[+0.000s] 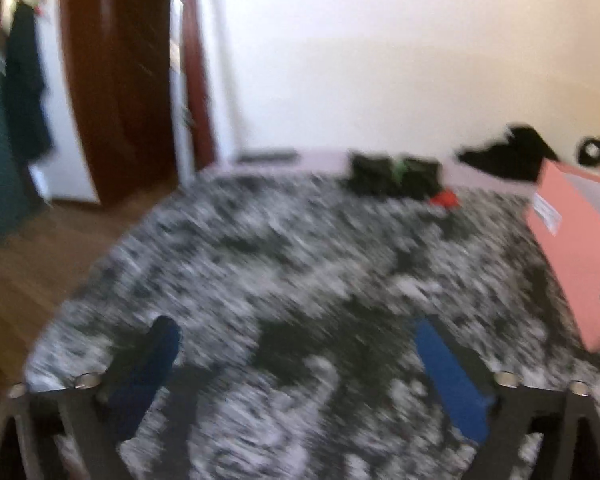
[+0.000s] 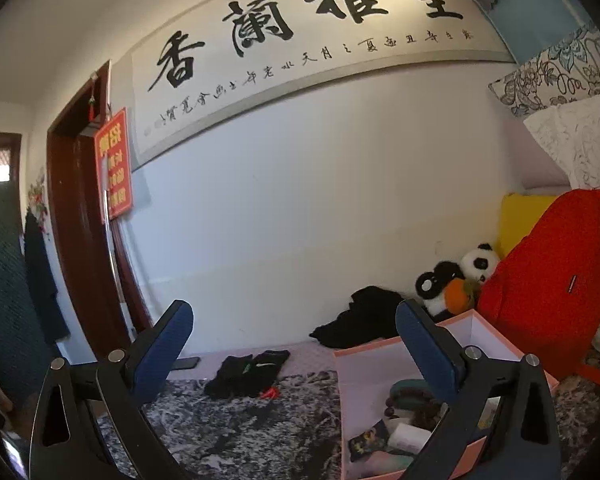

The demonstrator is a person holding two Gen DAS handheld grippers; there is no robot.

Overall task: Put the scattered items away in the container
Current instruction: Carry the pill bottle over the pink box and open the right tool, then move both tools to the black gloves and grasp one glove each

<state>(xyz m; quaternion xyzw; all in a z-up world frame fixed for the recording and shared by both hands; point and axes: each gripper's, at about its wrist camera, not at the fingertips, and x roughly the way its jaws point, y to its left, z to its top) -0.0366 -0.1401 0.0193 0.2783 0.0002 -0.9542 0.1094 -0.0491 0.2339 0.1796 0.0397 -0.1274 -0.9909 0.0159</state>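
Pink box [image 2: 380, 364] at the bed's far right corner holds several items; black socks [image 2: 248, 372] lie along the far edge. Both grippers [image 1: 296, 344] [image 2: 296, 320] gape, empty; grasp socks low.

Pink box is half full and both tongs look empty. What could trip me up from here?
1. The left wrist view is motion-blurred, so aiming at the black socks by it is chancy.
2. The small red item touches the socks and may drag along.
3. The right tongs hang over the pink box rim and might nudge it.
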